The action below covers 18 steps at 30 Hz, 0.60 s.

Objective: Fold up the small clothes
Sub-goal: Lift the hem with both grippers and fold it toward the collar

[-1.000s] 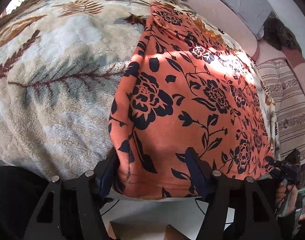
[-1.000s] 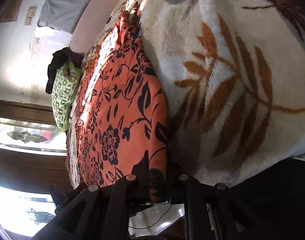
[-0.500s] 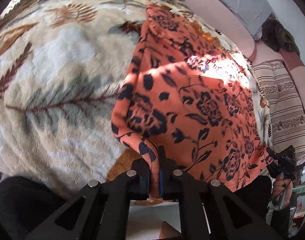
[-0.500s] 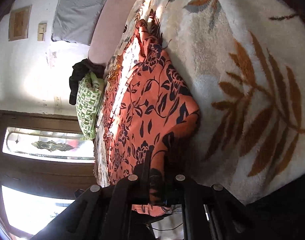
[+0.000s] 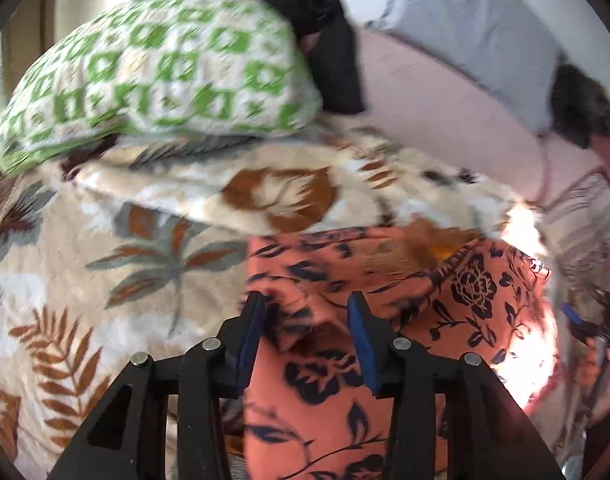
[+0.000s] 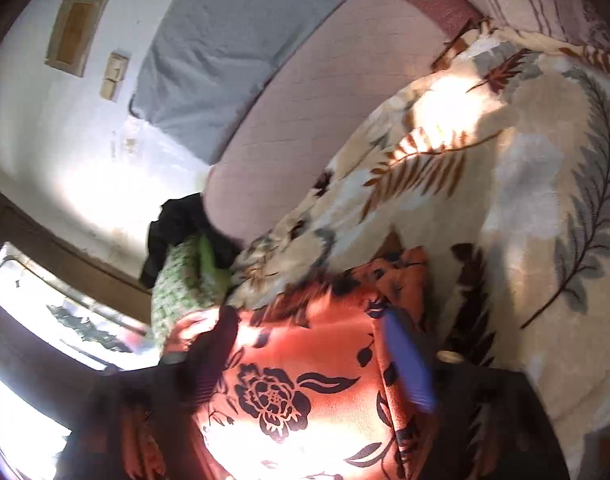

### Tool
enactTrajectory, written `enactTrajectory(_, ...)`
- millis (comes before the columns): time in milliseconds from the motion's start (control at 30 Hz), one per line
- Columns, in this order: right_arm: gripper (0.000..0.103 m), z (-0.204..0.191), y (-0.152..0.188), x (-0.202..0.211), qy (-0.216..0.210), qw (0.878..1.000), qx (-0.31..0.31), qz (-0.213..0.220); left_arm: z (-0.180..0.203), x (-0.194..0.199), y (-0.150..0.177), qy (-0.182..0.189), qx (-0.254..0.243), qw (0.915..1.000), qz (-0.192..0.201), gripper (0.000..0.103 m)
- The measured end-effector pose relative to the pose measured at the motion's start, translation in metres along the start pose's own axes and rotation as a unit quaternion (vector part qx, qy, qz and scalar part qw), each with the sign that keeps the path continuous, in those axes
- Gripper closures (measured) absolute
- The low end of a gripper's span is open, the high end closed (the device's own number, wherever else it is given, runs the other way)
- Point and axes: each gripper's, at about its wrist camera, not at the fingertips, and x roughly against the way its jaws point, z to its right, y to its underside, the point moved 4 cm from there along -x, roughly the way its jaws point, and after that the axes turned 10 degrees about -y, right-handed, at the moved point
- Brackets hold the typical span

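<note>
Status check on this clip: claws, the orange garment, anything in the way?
Left claw opening, right claw opening, orange floral garment lying doubled over between both, unpinched. Green pillow beyond the fold, not obstructing.

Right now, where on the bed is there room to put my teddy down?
The leaf-print blanket lies bare between the orange flowered cloth and the green pillow. The pink sheet past the blanket's far edge, below the grey pillow, is bare too. It is crowded where both grippers work on the orange cloth.

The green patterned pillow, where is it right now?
In the left wrist view the green pillow sits upper left, on the leaf-print blanket, with black clothing behind it.
</note>
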Motion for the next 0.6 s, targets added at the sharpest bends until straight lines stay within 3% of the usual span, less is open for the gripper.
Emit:
enactTrajectory(67,0.014,0.019,0.018,0.004,0.005,1.000,-0.025,-0.007,-0.013,-0.003,0.019,0.035,0.017,0.9992,-0.002,0.054)
enactTrajectory(133,0.014,0.020,0.043,0.017,0.034,0.999,0.011,-0.029,-0.023,0.009,0.041,0.027,0.001,0.9996,0.010,0.048)
enactTrajectory(233,0.014,0.018,0.067,0.029,0.046,0.994,0.059,-0.079,-0.035,0.028,0.076,0.052,0.011,0.9983,0.023,0.025)
enactTrajectory(267,0.014,0.021,0.072,0.026,0.054,0.992,0.066,-0.092,-0.034,0.030,0.088,0.059,0.020,0.9979,0.017,0.019)
enactTrajectory(333,0.015,0.027,0.081,0.017,0.069,0.987,0.073,-0.124,-0.019,0.018,0.103,0.079,0.004,0.9967,-0.017,0.019)
enactTrajectory(400,0.021,0.035,0.092,0.000,0.075,0.982,0.061,-0.161,-0.004,-0.006,0.113,0.068,-0.020,0.9954,-0.065,0.019)
enactTrajectory(433,0.023,0.033,0.094,-0.007,0.090,0.979,0.075,-0.167,0.001,-0.012,0.113,0.043,-0.033,0.9966,-0.061,0.022)
enactTrajectory(467,0.036,0.030,0.097,-0.012,0.102,0.975,0.083,-0.179,0.007,-0.011,0.109,0.020,-0.048,0.9974,-0.050,0.056)
enactTrajectory(500,0.078,0.029,0.098,-0.017,0.109,0.971,0.076,-0.198,0.012,-0.009,0.105,0.012,-0.061,0.9965,-0.056,0.079)
enactTrajectory(533,0.081,0.027,0.100,-0.021,0.114,0.967,0.065,-0.216,0.015,-0.005,0.099,0.027,-0.056,0.9957,-0.069,0.091)
enactTrajectory(600,0.084,0.017,0.102,-0.023,0.147,0.958,0.086,-0.231,0.018,0.014,0.087,0.022,-0.058,0.9964,-0.058,0.092)
